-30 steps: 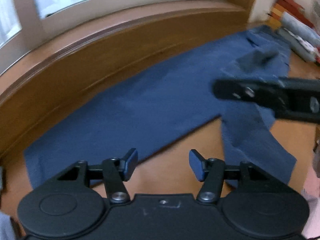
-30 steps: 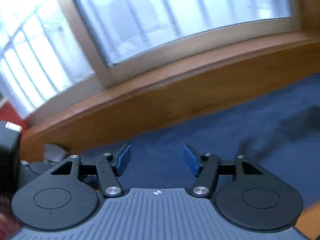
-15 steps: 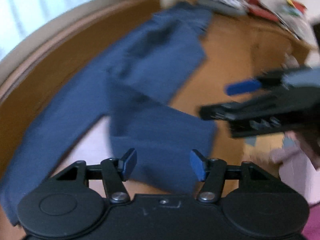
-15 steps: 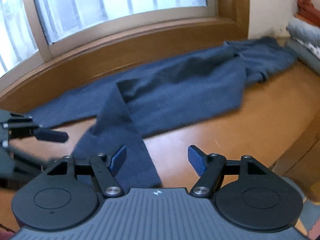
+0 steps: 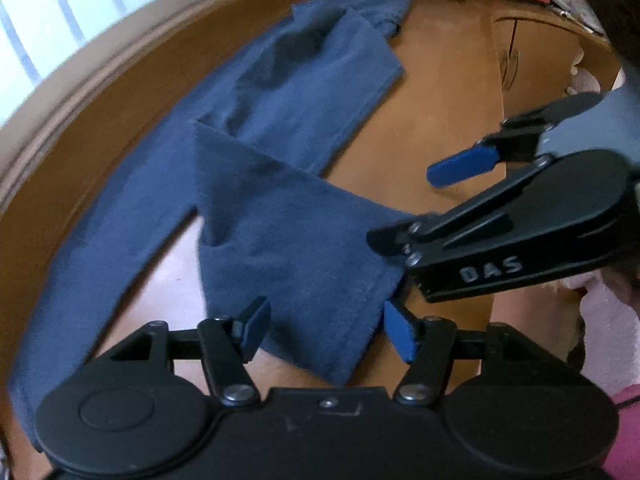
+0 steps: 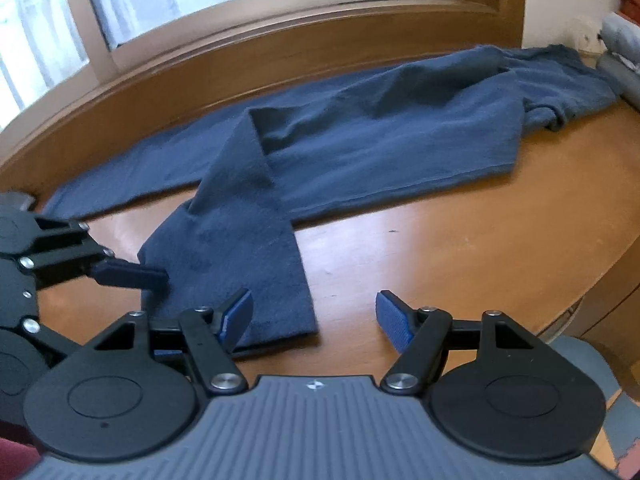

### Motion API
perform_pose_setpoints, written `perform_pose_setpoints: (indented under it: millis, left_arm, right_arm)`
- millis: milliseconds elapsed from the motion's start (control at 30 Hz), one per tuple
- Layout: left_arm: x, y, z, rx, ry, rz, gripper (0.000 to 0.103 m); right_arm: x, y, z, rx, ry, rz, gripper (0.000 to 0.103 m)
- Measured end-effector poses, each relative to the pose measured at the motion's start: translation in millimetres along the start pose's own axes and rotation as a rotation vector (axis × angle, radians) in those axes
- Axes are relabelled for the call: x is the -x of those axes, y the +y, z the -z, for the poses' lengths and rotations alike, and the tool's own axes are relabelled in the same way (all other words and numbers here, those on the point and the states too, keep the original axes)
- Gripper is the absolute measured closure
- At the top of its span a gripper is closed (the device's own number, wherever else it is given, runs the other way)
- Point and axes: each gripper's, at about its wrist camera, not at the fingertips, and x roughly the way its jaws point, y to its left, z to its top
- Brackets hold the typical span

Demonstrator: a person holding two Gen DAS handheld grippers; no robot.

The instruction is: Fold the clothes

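Now over the near flap of one blue garment, spread along the window side of the wooden counter, flap hanging toward the front edge. Left: left tool, jaws just widened, spread across the flap's hem, pinching nothing. Right: right tool, jaws likewise just widened, spread, empty, swung down from the window a second ago. Likely lining up a hem grab. Count: one garment, two tools.

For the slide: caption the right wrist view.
Open right gripper above the hem of a blue trouser leg on a wooden table.
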Motion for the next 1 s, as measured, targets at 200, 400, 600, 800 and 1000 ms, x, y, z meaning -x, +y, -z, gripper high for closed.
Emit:
perform_pose_setpoints:
  millis: [200,400,600,800,1000]
  left_arm:
    - [1.6,9.6,10.6,-0.004,0.017,-0.01,0.04]
    - [-4.4,22.8,13.0,0.046,-0.003,0.068,0.045]
    - [4.0,23.5,17.6,0.048,-0.028,0.087,0.082]
    - [22.0,38.8,20.1,0.097,-0.069,0.063,0.09]
    - [57.7,73.4,20.9,0.189,-0.157,-0.014,0.09]
  right_arm:
    - [-6.8,21.3,1.8,0.033,0.014,0.019,0.032]
    - [-11.5,42.1,3.3,0.1,-0.001,0.009,0.047]
    - [-11.7,50.6,0.2,0.113,-0.008,0.003,0.092]
    - [3.6,48.5,-5.8,0.004,-0.046,-0.057,0.094]
    - [32.7,71.6,-35.1,0.043,-0.189,-0.169,0.094]
